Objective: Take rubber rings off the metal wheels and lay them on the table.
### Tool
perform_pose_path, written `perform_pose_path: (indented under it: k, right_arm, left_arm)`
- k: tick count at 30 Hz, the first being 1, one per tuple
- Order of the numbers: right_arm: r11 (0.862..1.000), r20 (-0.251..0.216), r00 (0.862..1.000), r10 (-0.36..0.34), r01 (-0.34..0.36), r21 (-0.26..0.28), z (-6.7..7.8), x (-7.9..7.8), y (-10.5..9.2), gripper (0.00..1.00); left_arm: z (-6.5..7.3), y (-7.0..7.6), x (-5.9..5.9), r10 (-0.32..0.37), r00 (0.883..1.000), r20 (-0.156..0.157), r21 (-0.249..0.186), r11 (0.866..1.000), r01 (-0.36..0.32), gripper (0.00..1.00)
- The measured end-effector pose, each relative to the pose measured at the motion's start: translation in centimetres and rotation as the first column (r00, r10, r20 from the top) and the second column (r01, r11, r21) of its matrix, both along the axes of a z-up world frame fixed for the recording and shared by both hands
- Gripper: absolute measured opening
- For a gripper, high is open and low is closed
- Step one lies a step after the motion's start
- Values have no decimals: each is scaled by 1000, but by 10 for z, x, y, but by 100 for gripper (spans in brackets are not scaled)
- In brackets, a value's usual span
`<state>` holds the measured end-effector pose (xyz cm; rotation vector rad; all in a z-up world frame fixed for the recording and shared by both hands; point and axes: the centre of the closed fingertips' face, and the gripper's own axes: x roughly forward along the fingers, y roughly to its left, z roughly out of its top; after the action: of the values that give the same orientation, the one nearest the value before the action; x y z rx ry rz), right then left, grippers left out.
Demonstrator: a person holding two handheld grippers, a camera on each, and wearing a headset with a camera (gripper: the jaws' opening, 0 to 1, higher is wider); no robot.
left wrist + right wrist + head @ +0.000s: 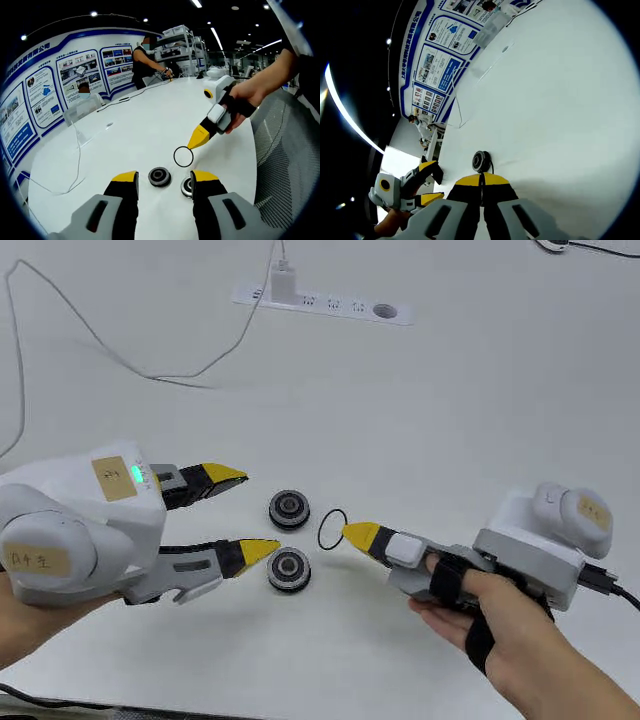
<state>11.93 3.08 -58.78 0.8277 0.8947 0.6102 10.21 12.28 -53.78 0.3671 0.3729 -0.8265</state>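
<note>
**Progress.** One rubber ring [331, 529] is found off the wheels but is not yet laid on the table [450, 410]. It is held upright by its edge, just beside the far wheel [290, 508] and the near wheel [288, 568]. Whether its lower edge touches the table cannot be told. Both wheels lie flat on the table, close together. A dark outer band is seen on each. It is judged that rings may remain to be removed from them, though this cannot be confirmed. The task is therefore assessed as partly done at best.

**Right hand-held gripper** [352, 533]. The jaws are clenched tip to tip on the rubber ring, and the yellow tips are seen pressed together in the right gripper view.

**Left hand-held gripper** [260, 511]. It is released, with the jaws spread wide. Nothing is held or touched. One yellow tip is set near each wheel.
</note>
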Motion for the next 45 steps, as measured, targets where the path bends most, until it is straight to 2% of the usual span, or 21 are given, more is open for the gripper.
perform_pose_path:
  k: [3, 9, 12, 14, 15, 18, 21, 24, 32, 35, 38, 42, 45]
  right_arm:
    - [1000, -12, 1000, -26, 26, -6, -7, 2, -7, 1]
    - [997, -36, 998, -56, 54, -47, -21, 0, -20, 1]
    - [992, -20, 996, -84, 82, -97, -26, 4, -28, 1]
    - [990, -21, 996, -82, 79, -113, -27, 4, -30, 2]
    - [987, -10, 997, -77, 75, -143, -27, 3, -33, 2]
    - [982, -7, 997, -77, 74, -172, -28, 3, -36, 2]
    - [973, 10, 998, -60, 61, -223, -32, 2, -40, 2]
    - [968, 13, 999, -48, 49, -245, -34, 0, -42, 6]
    - [956, 52, 998, -33, 47, -290, -30, 2, -46, 10]
    - [937, 88, 996, 13, 19, -350, -31, 2, -49, 13]
    - [942, 100, 995, 12, 22, -334, -29, 2, -48, 14]
    - [952, 153, 988, 20, 28, -305, -17, 3, -44, 16]
    - [949, 190, 981, 48, 14, -316, -8, 3, -38, 18]
  left_arm:
    - [3, 0, 1, 4, 1000, 12, -4, 1000, -4, 45]
    - [5, 1, 2, 12, 1000, 13, -5, 1000, -12, 46]
    - [6, 2, 2, 14, 1000, 14, -9, 1000, -13, 46]
    - [6, 1, 2, 11, 1000, 12, -8, 1000, -11, 46]
    - [6, 1, 2, 11, 1000, 10, -5, 1000, -11, 46]
    - [5, 0, 1, 8, 1000, 8, -5, 1000, -8, 46]
    - [5, -3, 0, 2, 1000, 5, -4, 1000, -2, 46]
    - [7, -5, 0, -10, 1000, 11, 1, 1000, 10, 46]
    - [11, -5, 4, -10, 1000, 20, 1, 1000, 10, 46]
    - [10, -6, 3, -18, 1000, 17, 6, 1000, 18, 46]
    - [10, -8, 0, -31, 999, 19, 15, 999, 31, 46]
    - [6, -8, 0, -41, 999, 10, 27, 999, 41, 46]
    - [0, -8, 1, -47, 999, -1, 34, 998, 47, 46]
